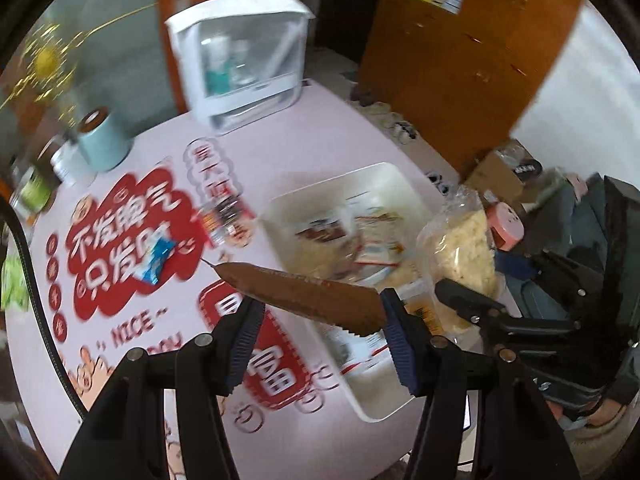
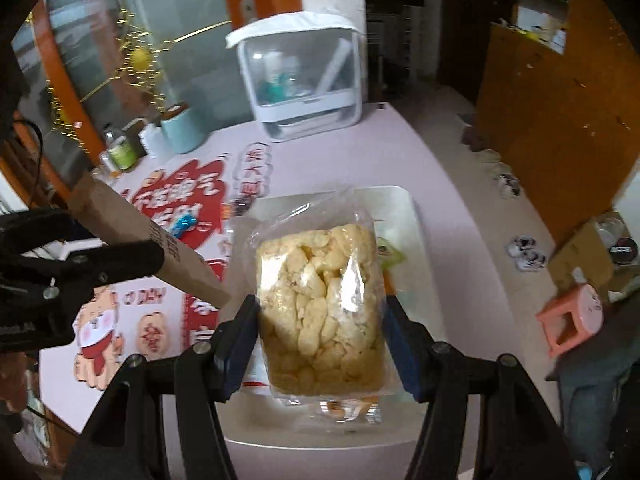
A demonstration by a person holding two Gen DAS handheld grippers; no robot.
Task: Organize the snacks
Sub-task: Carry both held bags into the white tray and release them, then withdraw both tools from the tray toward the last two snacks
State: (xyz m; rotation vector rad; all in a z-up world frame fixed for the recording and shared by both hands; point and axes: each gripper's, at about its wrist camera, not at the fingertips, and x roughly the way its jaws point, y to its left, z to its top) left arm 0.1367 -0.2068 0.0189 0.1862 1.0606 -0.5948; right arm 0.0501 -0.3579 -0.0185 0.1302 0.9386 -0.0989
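Low in the middle of the left wrist view, the left gripper (image 1: 320,316) holds 1 flat brown packet (image 1: 304,294). Its 2 blue pads pinch the packet from both sides. The packet hangs above the pink table (image 1: 312,136), just left of the white tray (image 1: 394,174). The tray sits right of the middle and has a few small snack packs in it, too blurry to count. 1 small blue snack (image 1: 158,262) lies on the red print, left of the middle. 1 more small pack (image 1: 224,216) lies near the tray's left side. To the right, the right gripper (image 1: 468,306) carries 1 clear bag of puffs (image 1: 466,254).

Low in the middle of the right wrist view, the right gripper (image 2: 320,332) squeezes the clear bag of puffs (image 2: 320,304) between its 2 pads. The bag hangs over the white tray (image 2: 404,216). At the left edge, the left gripper (image 2: 100,260) holds the brown packet (image 2: 132,224), still above the table and not above the tray.

To do this step well, I think each hand should keep a soft, steady squeeze so the puffs do not get crushed. Bring the brown packet over the tray. Go low before letting go. Lay the 2 things side by side, not on top of each other, and keep the 2 grippers from bumping.
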